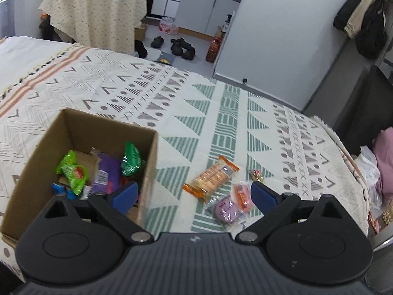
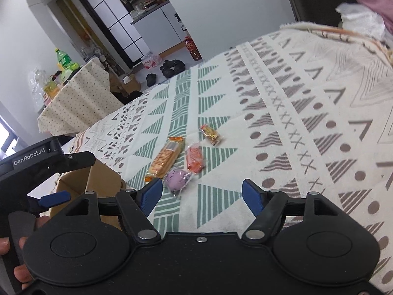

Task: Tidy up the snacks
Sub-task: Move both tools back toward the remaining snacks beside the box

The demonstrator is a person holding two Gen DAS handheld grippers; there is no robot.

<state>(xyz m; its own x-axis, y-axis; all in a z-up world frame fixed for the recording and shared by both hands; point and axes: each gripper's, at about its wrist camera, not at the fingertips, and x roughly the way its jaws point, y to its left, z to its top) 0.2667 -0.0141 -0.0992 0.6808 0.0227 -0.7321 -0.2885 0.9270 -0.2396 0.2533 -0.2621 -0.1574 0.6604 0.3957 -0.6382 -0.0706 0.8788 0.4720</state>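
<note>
Left wrist view: left tool [image 1: 192, 195] gapes wide, empty; right tool [image 2: 202, 196] likewise. Just ahead on the bed [image 1: 221, 123] lie a purple sweet [image 1: 224, 209], soft and crinkly, and brittle crackers [image 1: 211, 175]; pinch their middles lightly. Box [image 1: 149, 162] sits left.

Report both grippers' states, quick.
Left gripper: open, holding nothing, over the box edge.
Right gripper: open, holding nothing, above the cloth.
</note>
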